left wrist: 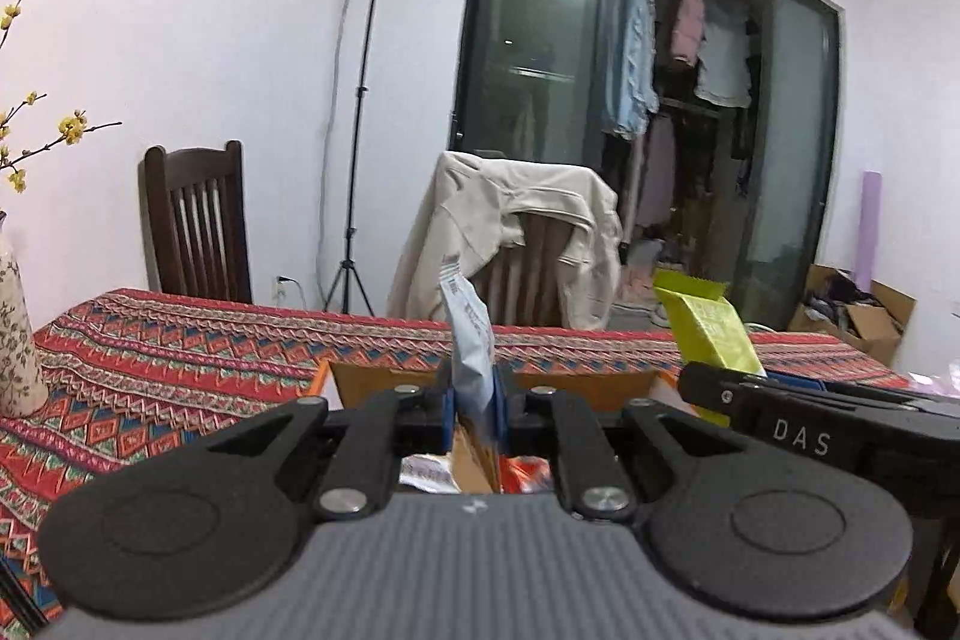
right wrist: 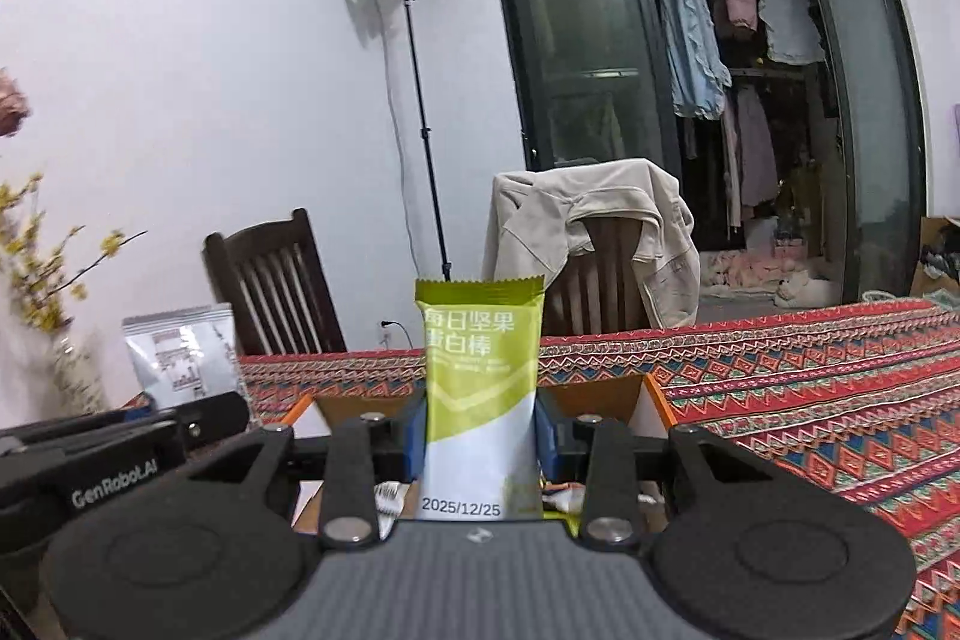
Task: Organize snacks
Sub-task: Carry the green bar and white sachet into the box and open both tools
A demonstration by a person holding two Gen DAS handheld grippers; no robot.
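Snack packets (right wrist: 480, 400): two (one per gripper).

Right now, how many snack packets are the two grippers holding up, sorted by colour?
Green packet, in the right gripper: 1
Silver-grey packet, in the left gripper: 1
Total: 2

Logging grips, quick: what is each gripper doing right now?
Left gripper: shut on a silver packet, held upright.
Right gripper: shut on a green bar, held upright.
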